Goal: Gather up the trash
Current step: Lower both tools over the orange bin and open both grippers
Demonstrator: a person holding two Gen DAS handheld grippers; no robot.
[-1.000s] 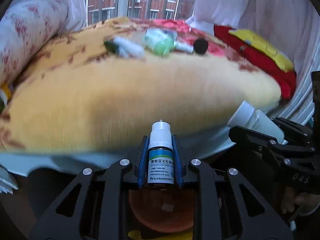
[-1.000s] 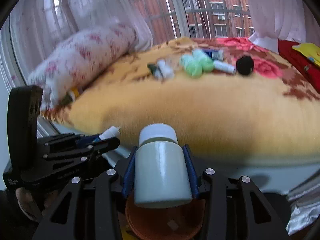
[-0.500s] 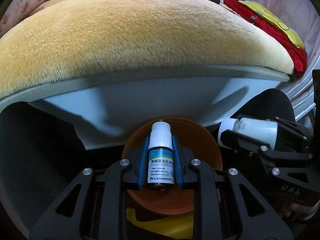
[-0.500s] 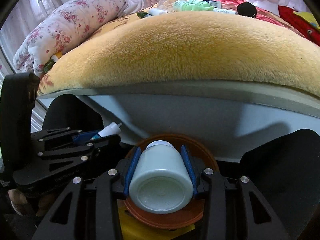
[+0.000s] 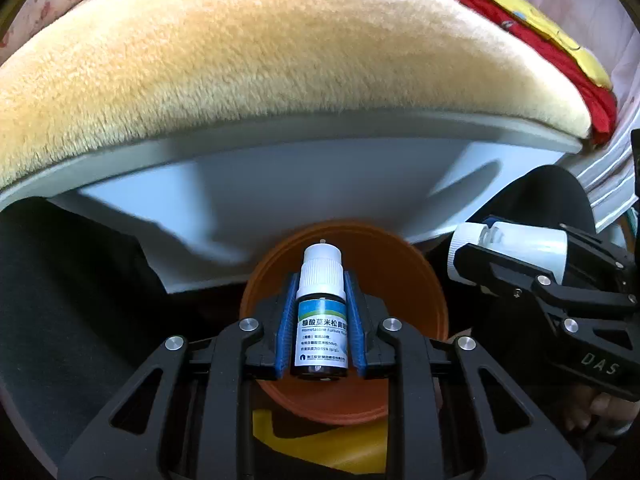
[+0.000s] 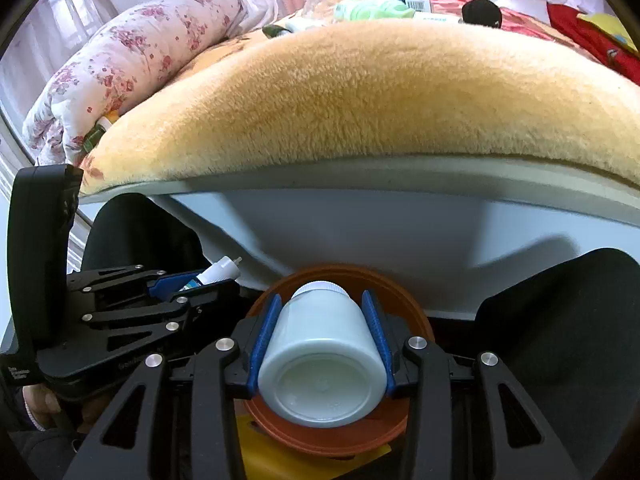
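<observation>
While the bed (image 6: 360,96) with its tan plush blanket (image 5: 280,64) fills the upper part of both views, an orange bin (image 5: 400,280) sits on the floor below its edge. The right hand-held gripper (image 6: 320,344) is clamped on a plain white jar (image 6: 320,360), cap pointing into the bin. The left hand-held gripper (image 5: 321,320) squeezes a small dropper bottle (image 5: 321,320) over the bin; its label carries Chinese print and "Mometasone Furoate". The right tool's body reads "DAS" in the left view.
</observation>
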